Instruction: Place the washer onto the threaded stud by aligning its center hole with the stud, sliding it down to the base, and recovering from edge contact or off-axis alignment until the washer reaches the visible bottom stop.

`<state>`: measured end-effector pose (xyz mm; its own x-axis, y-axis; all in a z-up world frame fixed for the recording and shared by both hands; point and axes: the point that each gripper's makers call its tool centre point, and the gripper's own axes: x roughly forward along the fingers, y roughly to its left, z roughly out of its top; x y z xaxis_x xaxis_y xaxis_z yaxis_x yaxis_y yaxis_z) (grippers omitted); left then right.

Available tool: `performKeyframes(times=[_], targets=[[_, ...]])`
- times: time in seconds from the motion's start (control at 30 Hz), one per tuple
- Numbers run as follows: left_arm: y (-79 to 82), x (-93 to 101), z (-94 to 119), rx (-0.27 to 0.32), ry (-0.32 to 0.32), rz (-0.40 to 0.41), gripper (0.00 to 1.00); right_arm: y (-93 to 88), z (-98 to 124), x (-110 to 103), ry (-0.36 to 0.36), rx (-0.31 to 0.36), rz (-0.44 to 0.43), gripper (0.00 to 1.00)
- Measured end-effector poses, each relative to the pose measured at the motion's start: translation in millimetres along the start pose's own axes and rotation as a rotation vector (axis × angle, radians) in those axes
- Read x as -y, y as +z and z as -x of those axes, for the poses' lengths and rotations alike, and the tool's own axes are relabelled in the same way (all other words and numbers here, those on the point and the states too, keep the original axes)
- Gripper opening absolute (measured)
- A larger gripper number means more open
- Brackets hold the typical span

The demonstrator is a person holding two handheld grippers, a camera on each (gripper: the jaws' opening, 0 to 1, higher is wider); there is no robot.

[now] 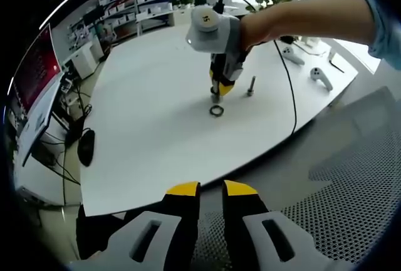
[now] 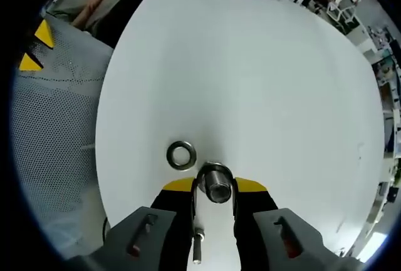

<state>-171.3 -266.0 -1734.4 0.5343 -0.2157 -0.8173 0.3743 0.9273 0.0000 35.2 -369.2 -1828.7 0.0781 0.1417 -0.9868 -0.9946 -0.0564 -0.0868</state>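
The washer (image 2: 181, 154) lies flat on the white table (image 2: 263, 83), just ahead and a little to the left of the right tongs (image 2: 216, 185). The right tongs pinch a round metal nut (image 2: 217, 188) between their yellow tips. A threaded stud (image 1: 251, 86) stands on the table just beside the right tongs. The left tongs (image 1: 212, 189) are near the table's edge, slightly spread, holding nothing.

The left tool (image 1: 211, 191), black and grey with yellow tips, has its two jaws a little apart with nothing between them. The right tool (image 2: 215, 185) has its jaws closed around a shiny metal ring. In the left gripper view, a bare arm (image 1: 301, 14) holds the right tool (image 1: 216, 89) pointing down.
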Motion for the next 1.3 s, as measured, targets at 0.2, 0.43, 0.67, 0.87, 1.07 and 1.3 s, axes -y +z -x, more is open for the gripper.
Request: performKeyframes(times=[0.2, 0.43, 0.67, 0.87, 1.07, 1.3], targets=[[-0.4, 0.3, 0, -0.003, -0.002, -0.001, 0.12, -0.6, -5, -3, 0.004, -0.016, 0.009, 0.23], [-0.1, 0.7, 0, -0.002, -0.005, -0.001, 0.11, -2.3, -12, -3, 0.008, -0.030, 0.013, 0.23], [-0.3, 0.5, 0, -0.002, -0.003, -0.001, 0.11, -2.2, -13, -5, 0.026, -0.041, 0.008, 0.23], [0.1, 0.4, 0, 0.000, -0.003, 0.000, 0.11, -2.8, -16, -5, 0.002, -0.025, 0.065, 0.26], [0.2, 0.2, 0, 0.001, -0.002, 0.000, 0.11, 2.6, -5, 0, -0.029, -0.002, 0.091, 0.32], [0.0, 0.6, 0, -0.001, -0.002, -0.001, 0.11, 16.4, 16, 2, -0.060, 0.031, 0.147, 0.34]])
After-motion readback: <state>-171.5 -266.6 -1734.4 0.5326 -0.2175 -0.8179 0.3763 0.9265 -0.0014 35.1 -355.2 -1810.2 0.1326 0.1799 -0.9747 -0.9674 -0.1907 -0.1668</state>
